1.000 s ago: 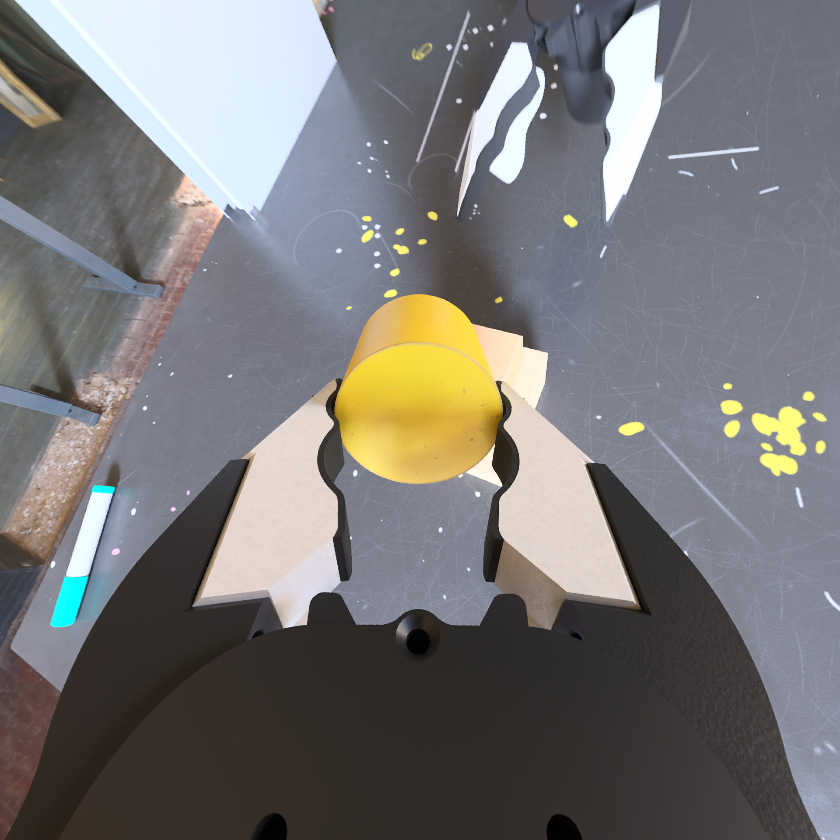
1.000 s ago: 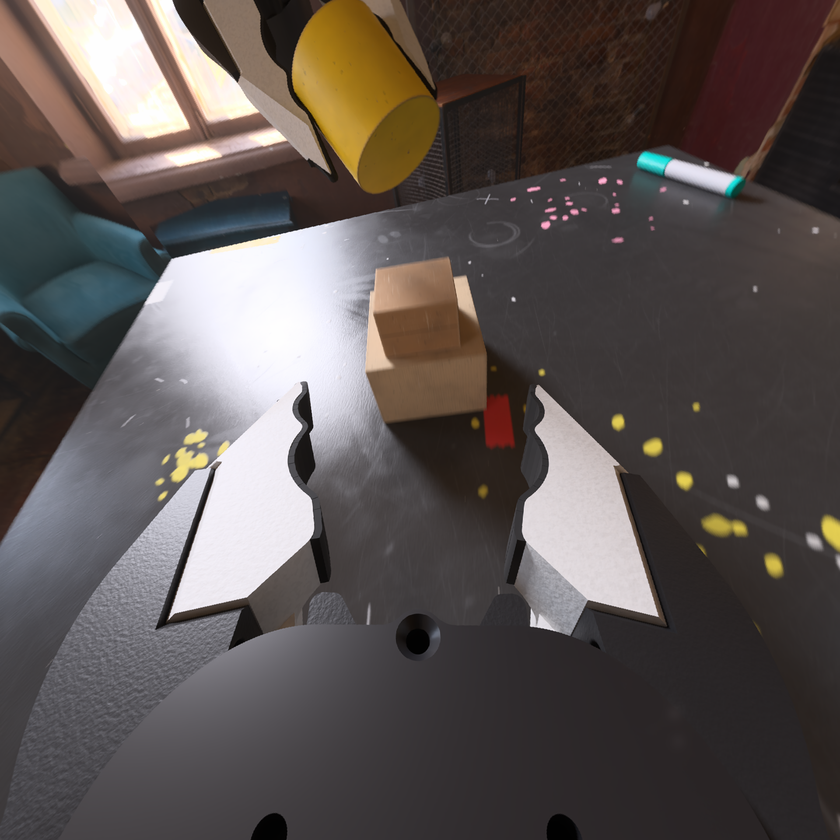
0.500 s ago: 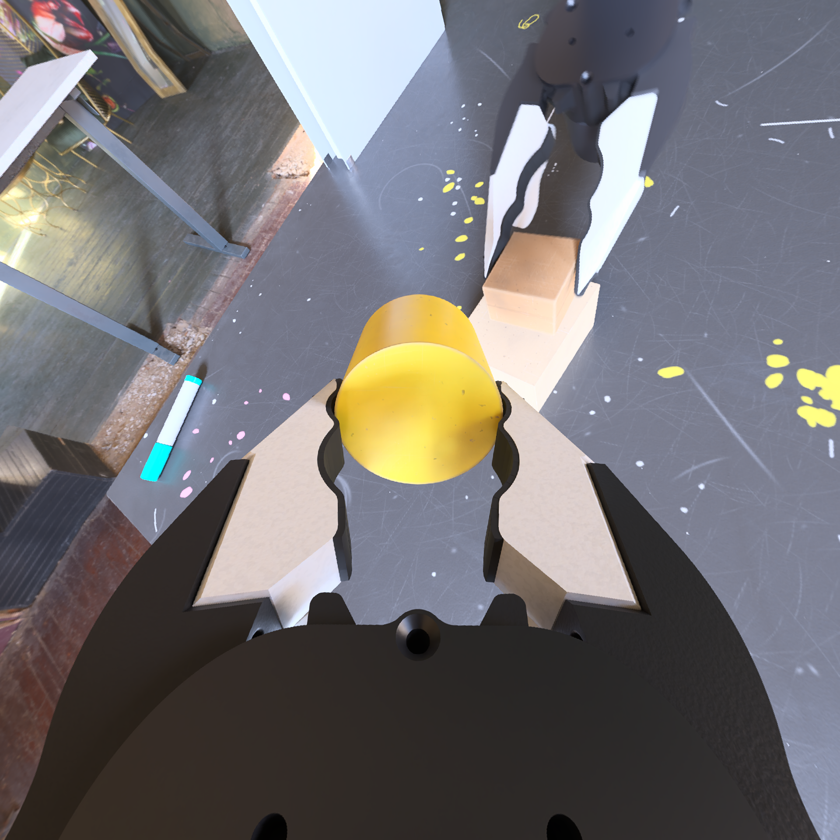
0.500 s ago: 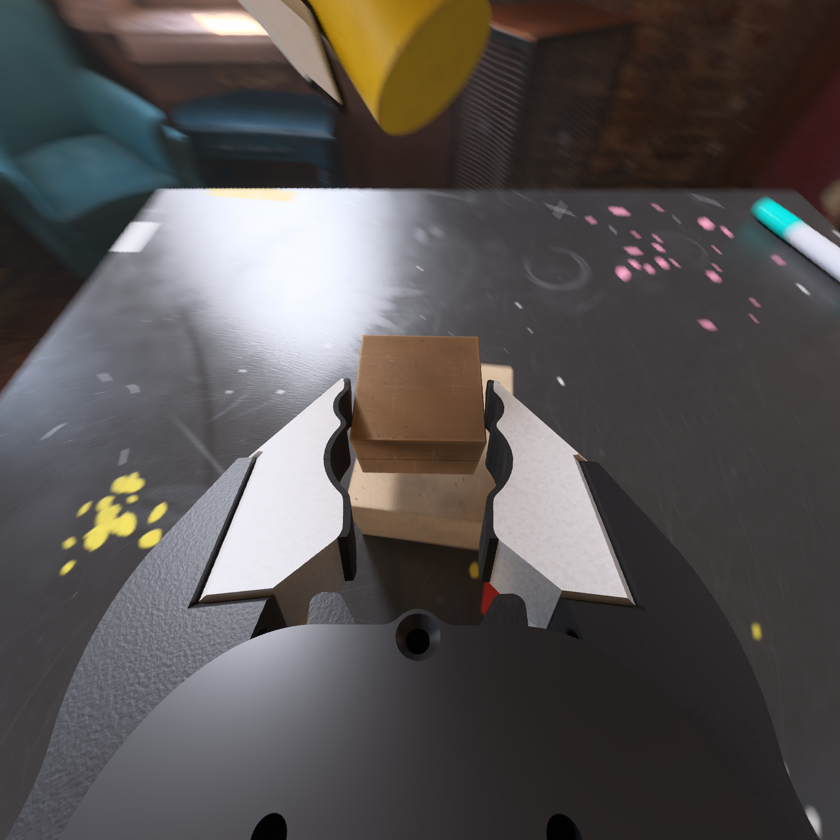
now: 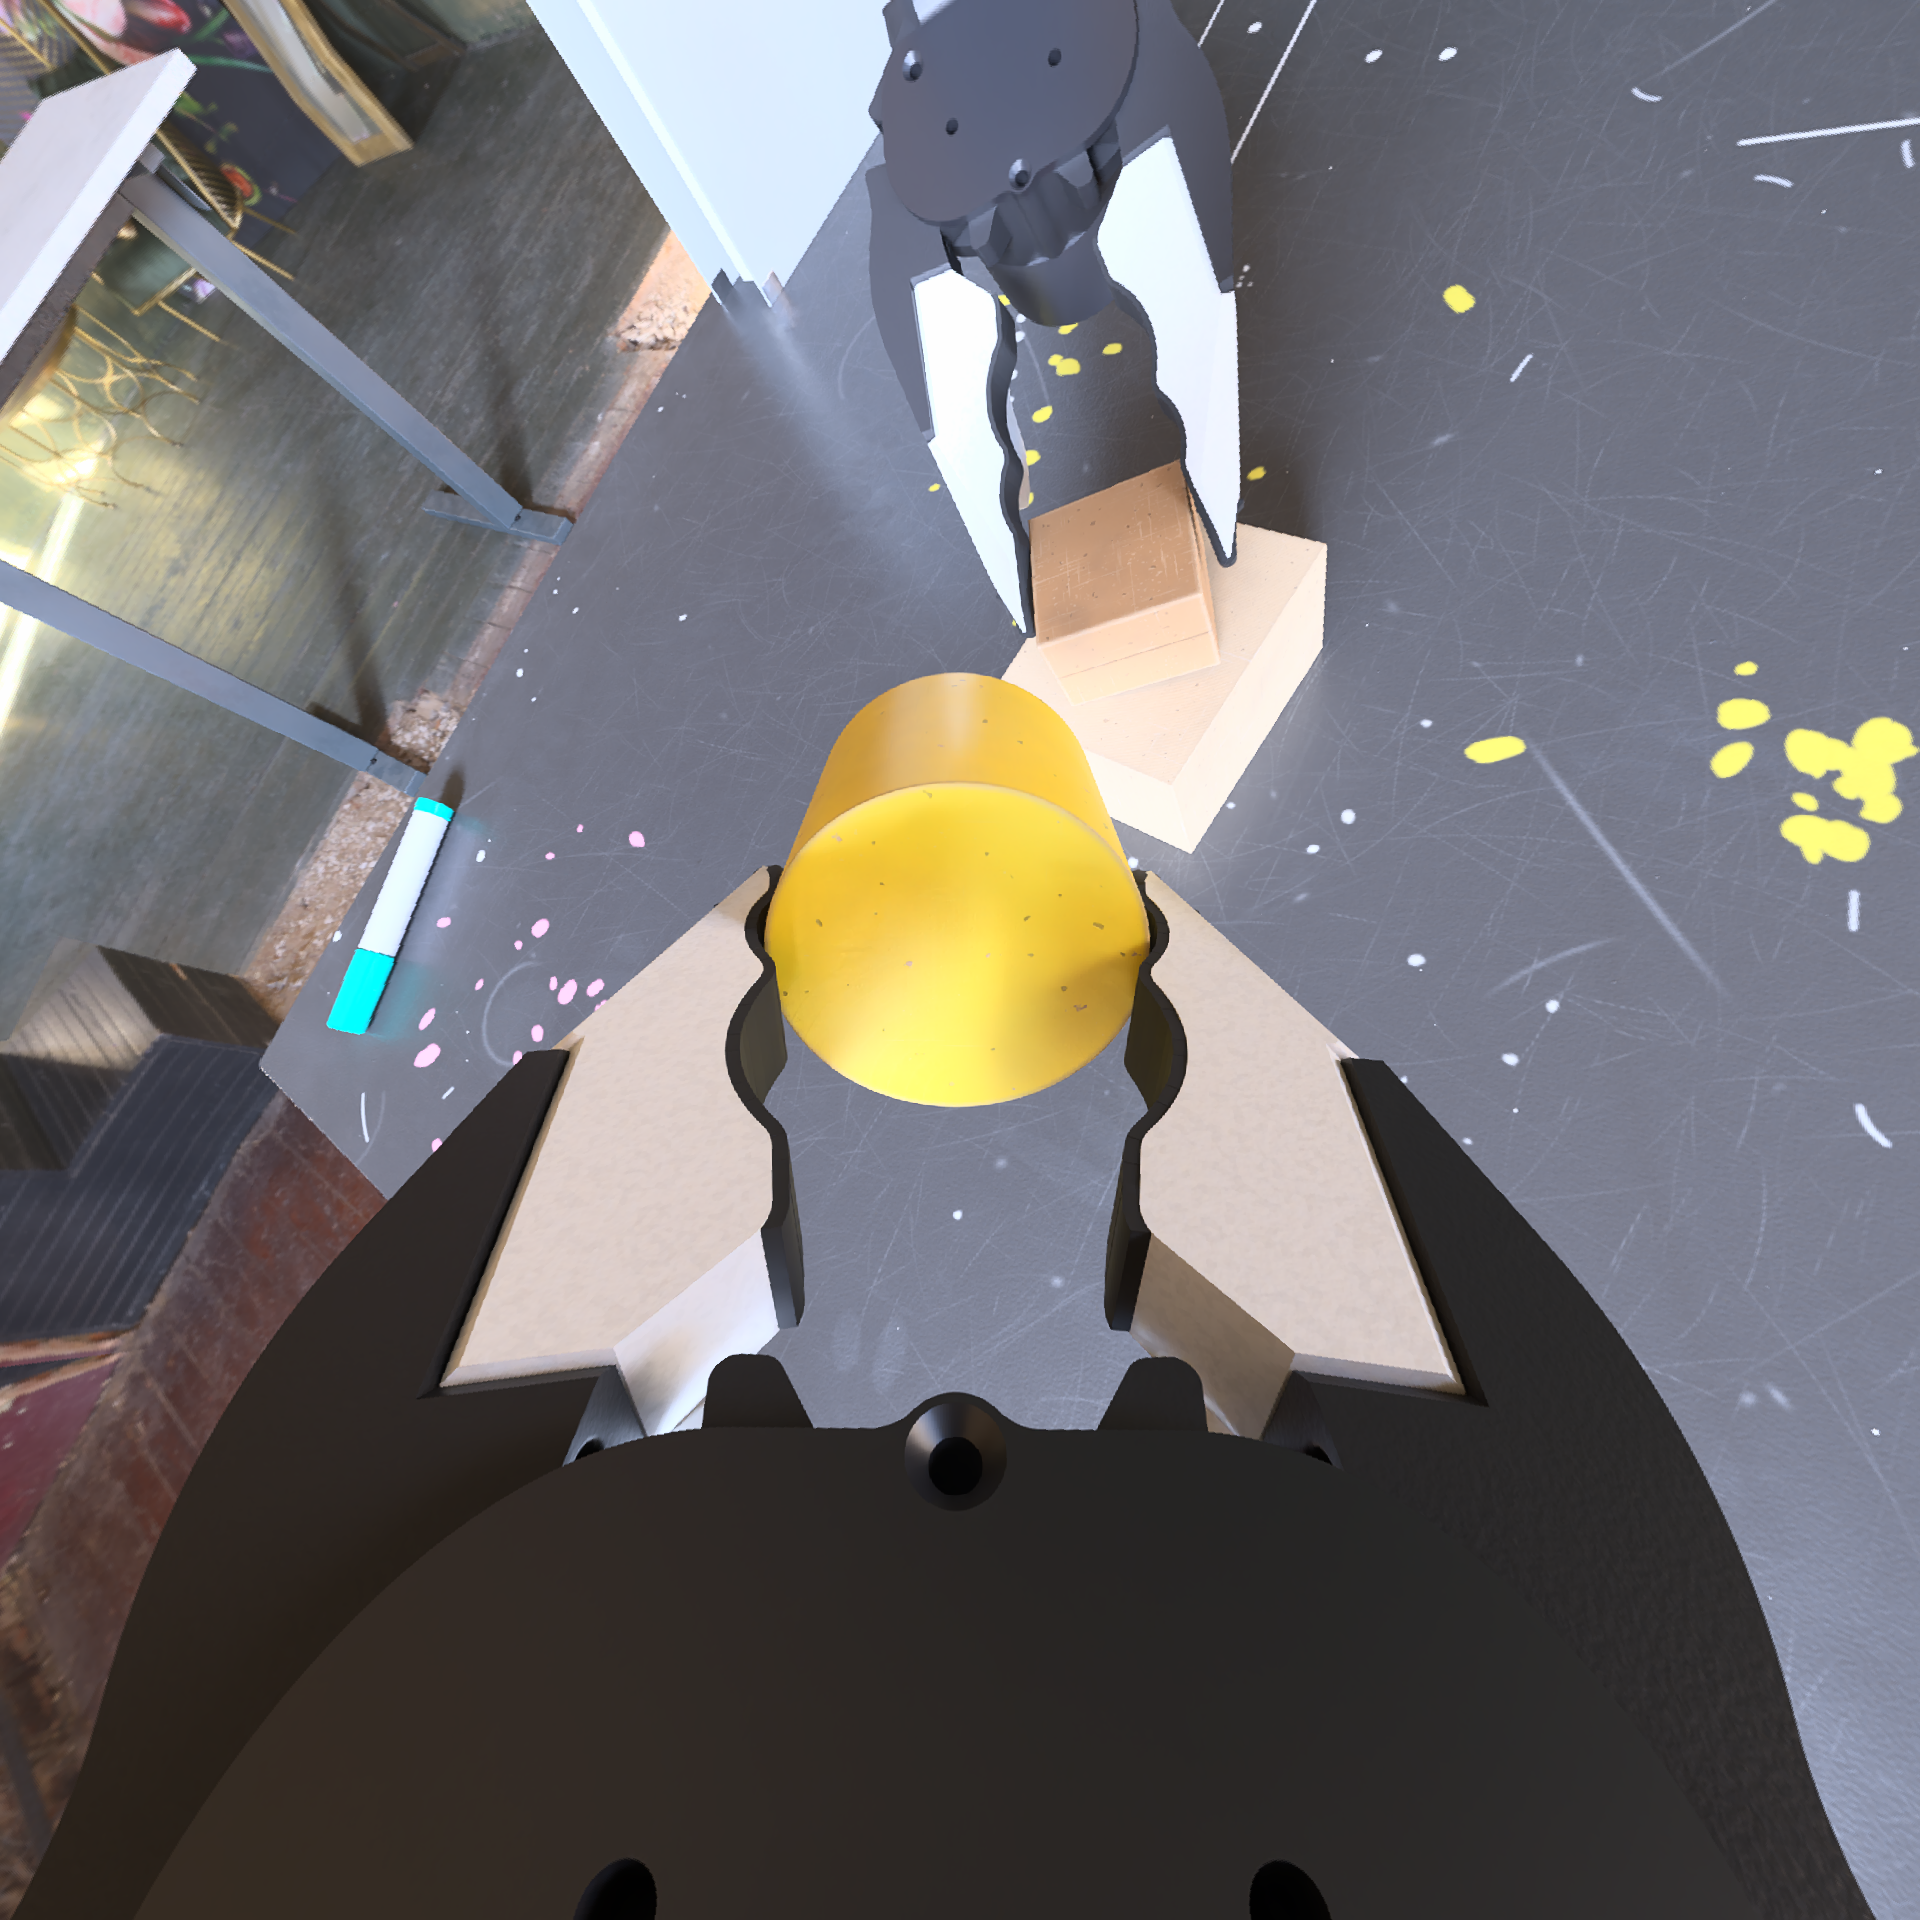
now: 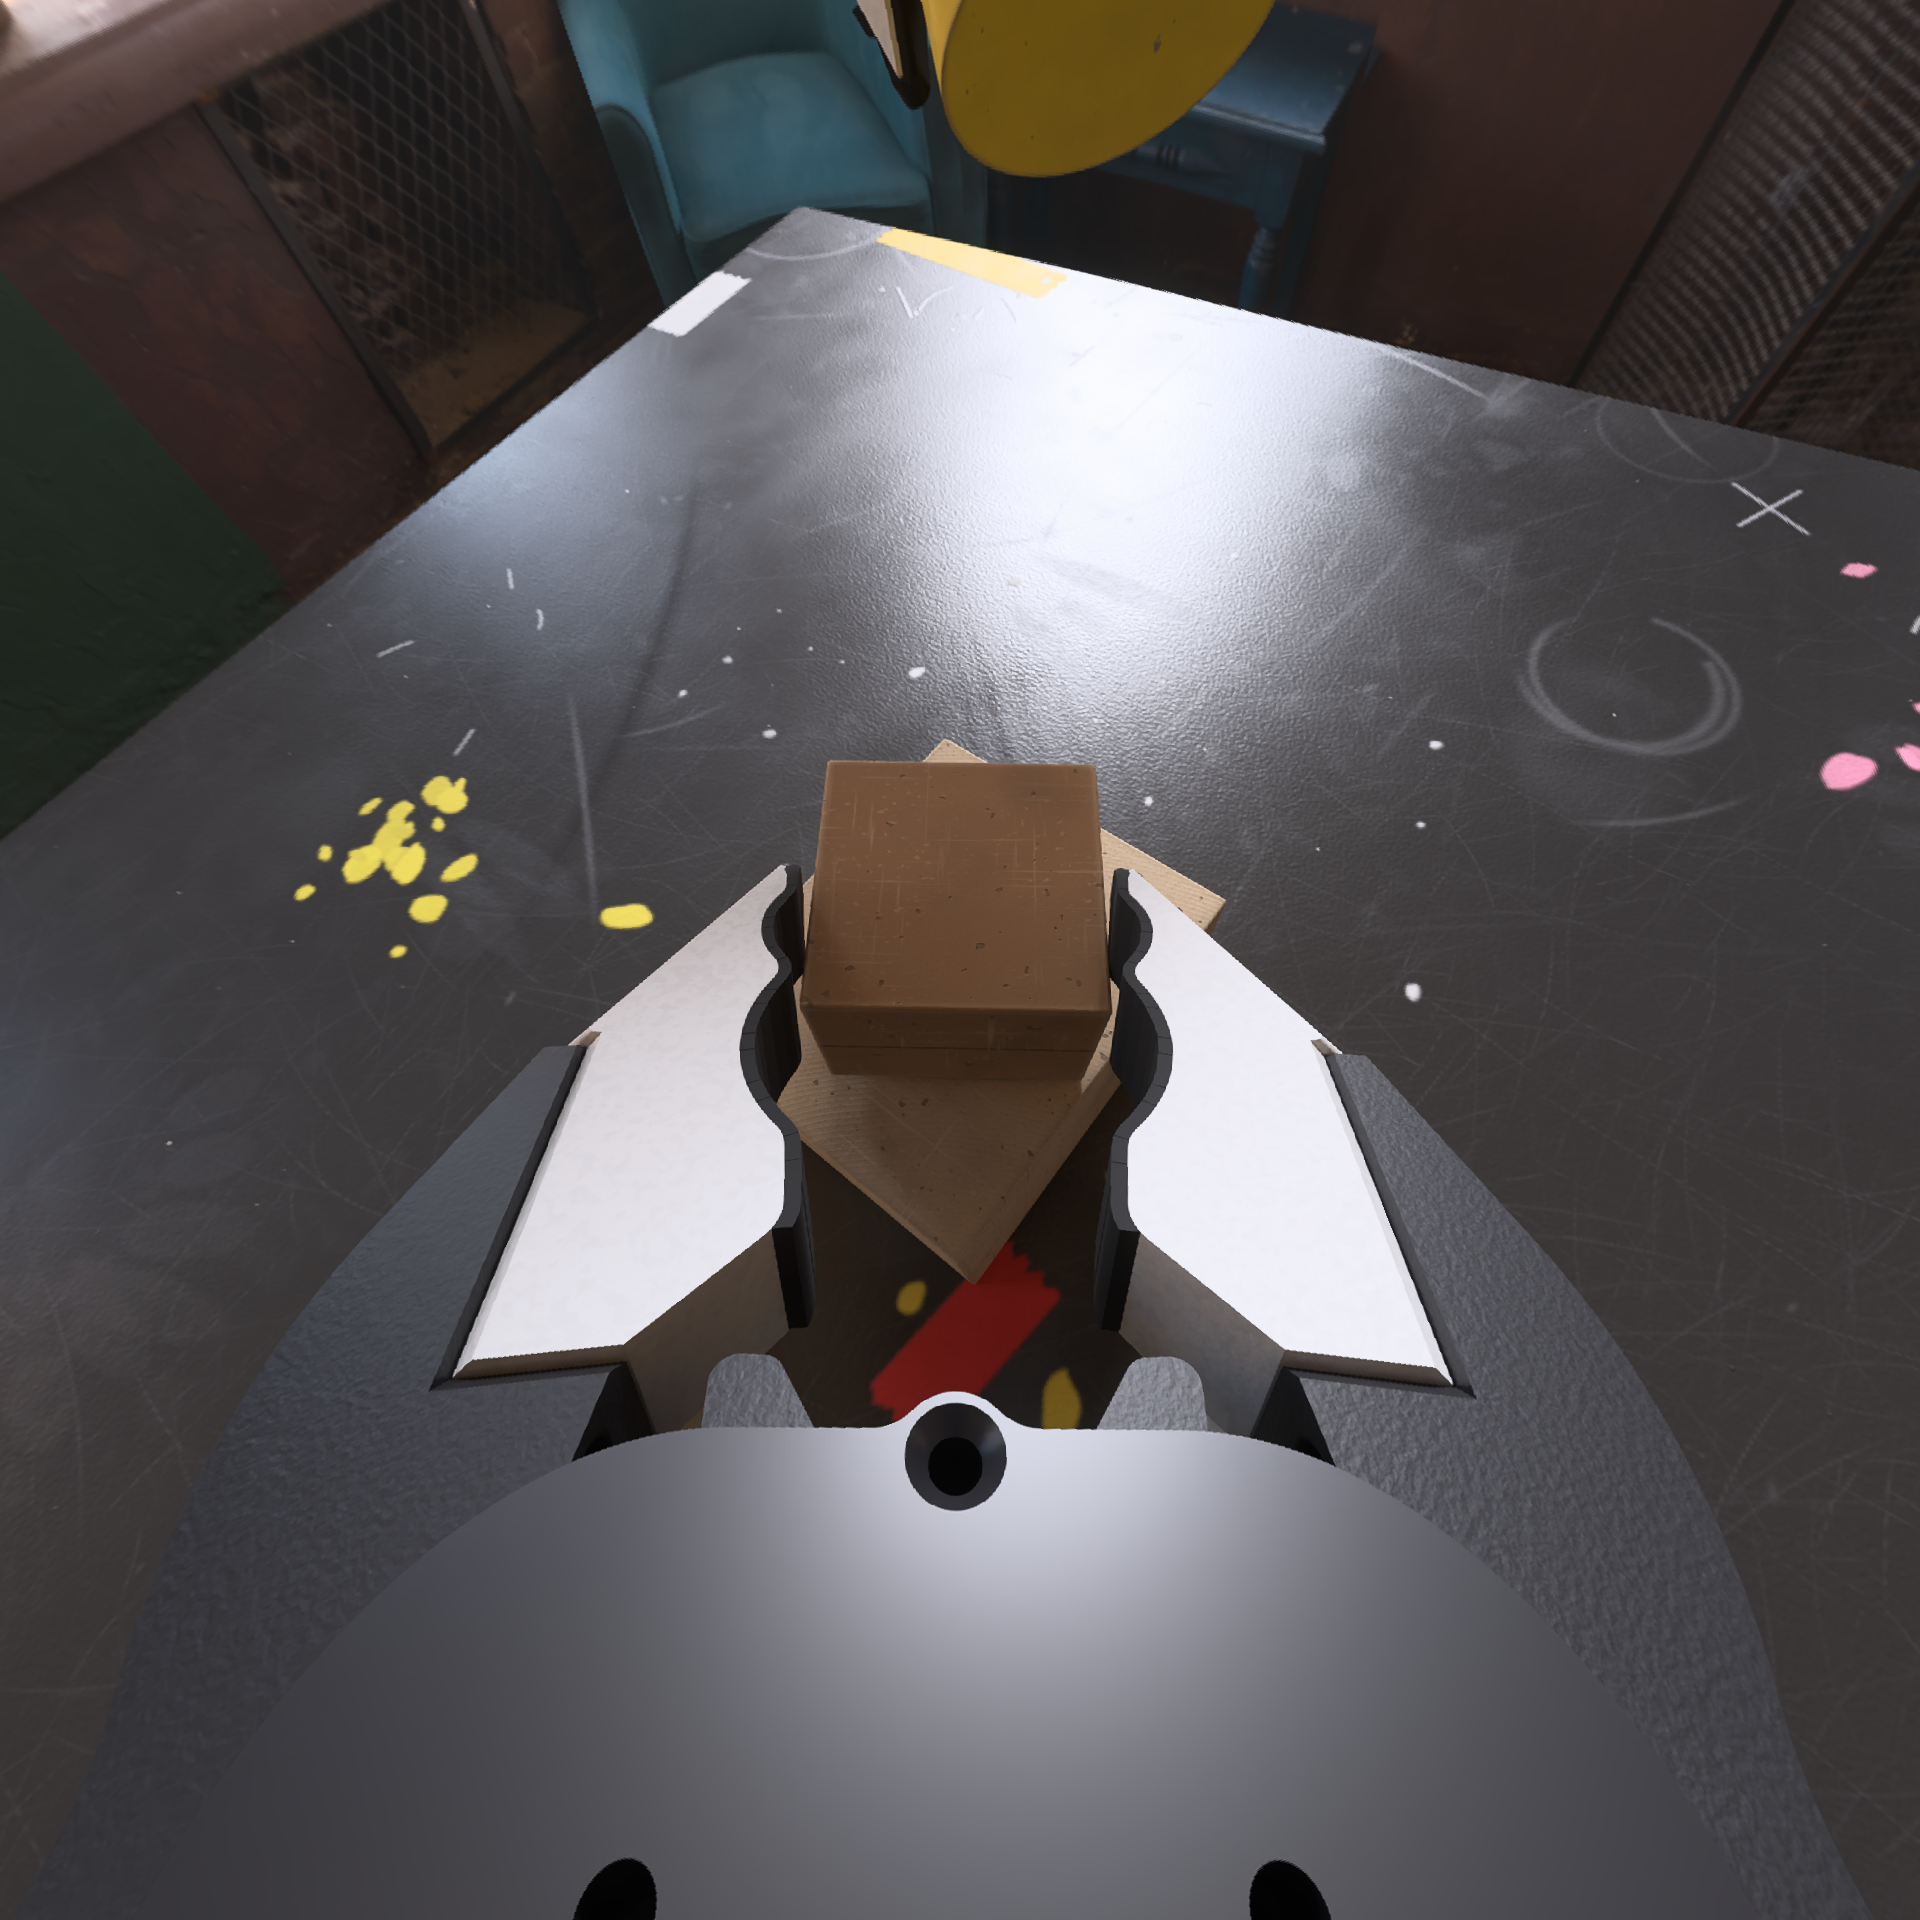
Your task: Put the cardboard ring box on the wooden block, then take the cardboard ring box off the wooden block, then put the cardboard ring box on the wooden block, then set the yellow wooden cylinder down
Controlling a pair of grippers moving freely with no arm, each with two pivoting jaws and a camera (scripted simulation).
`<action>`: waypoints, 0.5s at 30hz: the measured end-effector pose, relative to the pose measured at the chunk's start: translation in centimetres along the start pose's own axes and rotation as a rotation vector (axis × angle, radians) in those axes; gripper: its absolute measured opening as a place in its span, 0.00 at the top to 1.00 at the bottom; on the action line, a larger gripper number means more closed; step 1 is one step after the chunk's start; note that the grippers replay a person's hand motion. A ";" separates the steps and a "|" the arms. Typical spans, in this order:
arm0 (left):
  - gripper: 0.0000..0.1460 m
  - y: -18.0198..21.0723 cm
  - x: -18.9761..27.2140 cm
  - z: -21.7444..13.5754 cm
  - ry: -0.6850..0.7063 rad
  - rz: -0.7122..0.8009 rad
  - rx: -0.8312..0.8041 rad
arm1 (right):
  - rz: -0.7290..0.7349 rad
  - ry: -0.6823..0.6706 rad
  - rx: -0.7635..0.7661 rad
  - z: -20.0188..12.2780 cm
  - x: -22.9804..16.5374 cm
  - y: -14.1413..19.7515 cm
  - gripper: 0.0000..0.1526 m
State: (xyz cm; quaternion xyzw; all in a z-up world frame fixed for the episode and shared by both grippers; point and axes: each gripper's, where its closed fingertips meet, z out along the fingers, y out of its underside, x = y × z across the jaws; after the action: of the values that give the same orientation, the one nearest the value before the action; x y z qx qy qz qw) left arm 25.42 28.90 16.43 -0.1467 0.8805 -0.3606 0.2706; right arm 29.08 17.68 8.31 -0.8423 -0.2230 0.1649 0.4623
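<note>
My left gripper (image 5: pixel 956 925) is shut on the yellow wooden cylinder (image 5: pixel 951 935) and holds it in the air above the dark table. The cylinder's end also shows at the top of the right wrist view (image 6: pixel 1091 83). My right gripper (image 6: pixel 956 883) is shut on the brown cardboard ring box (image 6: pixel 951 894), with a finger against each side. The box is over the pale wooden block (image 6: pixel 935 1153) and turned askew to it. I cannot tell whether they touch. In the left wrist view the right gripper (image 5: pixel 1117 582) grips the box (image 5: pixel 1122 566) over the block (image 5: pixel 1216 717).
A teal and white marker (image 5: pixel 390 914) lies near the table's left edge. A red tape strip (image 6: pixel 966 1330) lies just in front of the block. Yellow paint spots (image 6: pixel 400 847) mark the table (image 6: pixel 1143 499). A teal armchair (image 6: pixel 769 135) stands beyond its far edge.
My right gripper came up to the block, shut on the ring box, and has turned with it, so the box now sits askew to the block. My left gripper has drawn back, still holding the cylinder.
</note>
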 end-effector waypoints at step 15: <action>0.55 -4.5 1.1 3.9 0.012 -0.230 -0.047 | -0.010 0.194 0.119 -4.0 -2.6 -0.9 0.34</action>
State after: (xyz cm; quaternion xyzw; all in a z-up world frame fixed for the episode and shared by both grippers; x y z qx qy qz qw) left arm 27.10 23.06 16.94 -0.2510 0.8675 -0.3696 0.2186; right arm 28.64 13.88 11.36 -0.8241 -0.1712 0.0933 0.5318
